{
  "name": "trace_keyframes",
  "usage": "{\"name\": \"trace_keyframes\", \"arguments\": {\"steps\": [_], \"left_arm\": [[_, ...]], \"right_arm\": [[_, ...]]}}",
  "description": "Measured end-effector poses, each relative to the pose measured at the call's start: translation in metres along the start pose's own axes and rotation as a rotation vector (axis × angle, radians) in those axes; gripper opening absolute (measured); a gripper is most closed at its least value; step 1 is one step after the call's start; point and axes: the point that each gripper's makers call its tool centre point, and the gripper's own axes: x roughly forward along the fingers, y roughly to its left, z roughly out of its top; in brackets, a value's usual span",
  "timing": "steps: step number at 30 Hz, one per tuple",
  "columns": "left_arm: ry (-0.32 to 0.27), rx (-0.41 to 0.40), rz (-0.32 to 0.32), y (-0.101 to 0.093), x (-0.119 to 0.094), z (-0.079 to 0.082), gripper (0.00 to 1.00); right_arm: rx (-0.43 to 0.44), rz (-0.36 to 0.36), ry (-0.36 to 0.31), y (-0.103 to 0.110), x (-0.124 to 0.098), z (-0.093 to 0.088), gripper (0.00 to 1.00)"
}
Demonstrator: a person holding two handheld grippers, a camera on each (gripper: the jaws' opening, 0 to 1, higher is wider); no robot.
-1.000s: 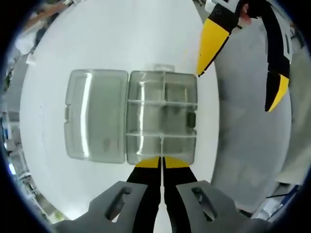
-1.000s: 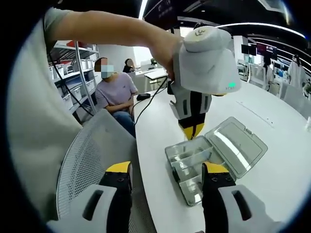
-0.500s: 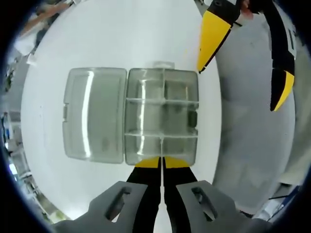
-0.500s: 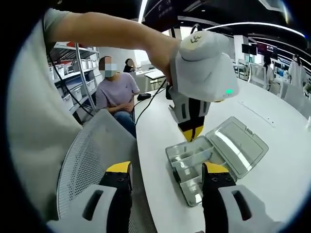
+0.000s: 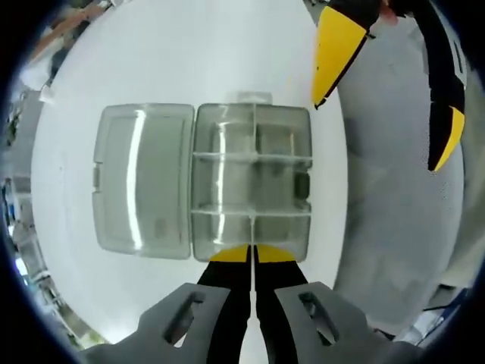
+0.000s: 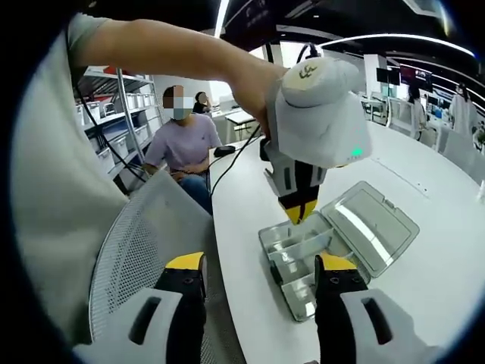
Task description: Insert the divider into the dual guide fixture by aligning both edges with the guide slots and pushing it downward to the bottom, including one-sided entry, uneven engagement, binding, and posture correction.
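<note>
A clear plastic box [image 5: 250, 182] lies on the white table [image 5: 189, 53], its lid [image 5: 140, 178] folded open flat beside the compartmented base. My left gripper [image 5: 251, 254] hangs over the base's near edge. Its yellow-tipped jaws are shut on a thin clear divider [image 5: 251, 230] that stands in the nearest compartment. In the right gripper view the left gripper [image 6: 297, 214] points down over the box [image 6: 303, 258], held by a person's hand. My right gripper [image 6: 259, 267] stands open off the table's edge with nothing between its jaws. In the left gripper view the right gripper [image 5: 390, 91] shows at the upper right.
The box sits close to the table's curved edge [image 6: 235, 288]. A grey mesh chair [image 6: 144, 250] stands right beside that edge. A seated person [image 6: 182, 144] and metal shelving [image 6: 114, 114] are further back. Grey floor [image 5: 386, 227] lies beyond the edge.
The box looks slightly larger in the left gripper view, so that camera has come a little closer to it. The left gripper has tilted slightly. The right gripper stays open.
</note>
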Motion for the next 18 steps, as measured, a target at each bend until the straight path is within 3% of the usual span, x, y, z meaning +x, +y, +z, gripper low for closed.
{"name": "trace_keyframes", "arguments": {"steps": [18], "left_arm": [[-0.003,0.007,0.005,0.001,0.011,-0.001,0.0]], "right_arm": [[0.01,-0.005,0.003,-0.003,-0.003,-0.002,0.55]]}}
